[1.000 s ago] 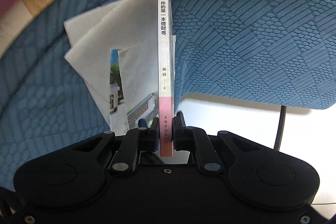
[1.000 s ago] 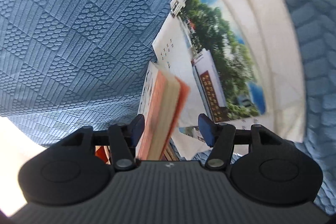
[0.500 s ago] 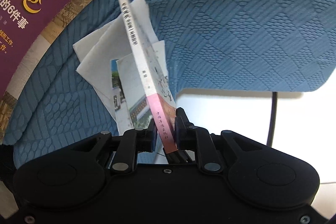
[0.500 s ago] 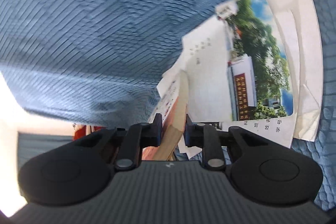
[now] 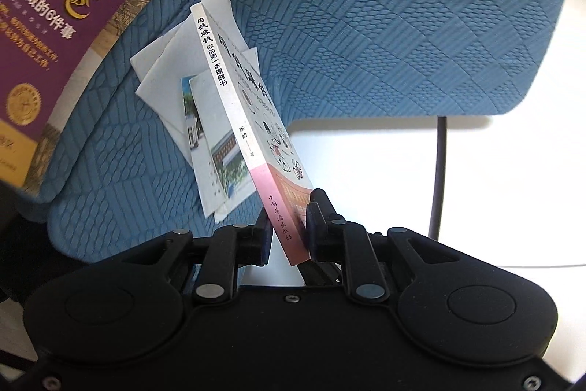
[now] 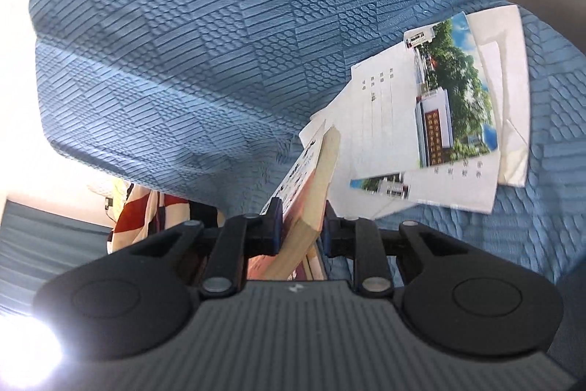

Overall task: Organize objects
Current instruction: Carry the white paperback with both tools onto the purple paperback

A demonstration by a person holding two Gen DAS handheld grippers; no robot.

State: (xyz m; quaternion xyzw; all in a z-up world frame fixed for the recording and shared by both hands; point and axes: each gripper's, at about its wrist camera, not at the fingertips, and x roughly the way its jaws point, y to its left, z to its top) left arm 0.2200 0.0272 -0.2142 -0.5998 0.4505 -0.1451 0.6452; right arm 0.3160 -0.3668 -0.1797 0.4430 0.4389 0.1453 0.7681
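A blue, textured fabric sofa point(image 5: 384, 35) carries a loose pile of white papers and photo leaflets point(image 6: 450, 120) and a purple, gold-lettered book point(image 5: 55, 24) nearby.

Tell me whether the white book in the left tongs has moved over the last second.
Yes. The white book has tipped from upright to leaning left, its top toward the purple book, against the loose papers.

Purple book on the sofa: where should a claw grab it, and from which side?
Judging from the left wrist view, grip the purple book at its right long edge, coming from the right. It lies flat on the blue cushion, that edge exposed; its left side runs out of frame.
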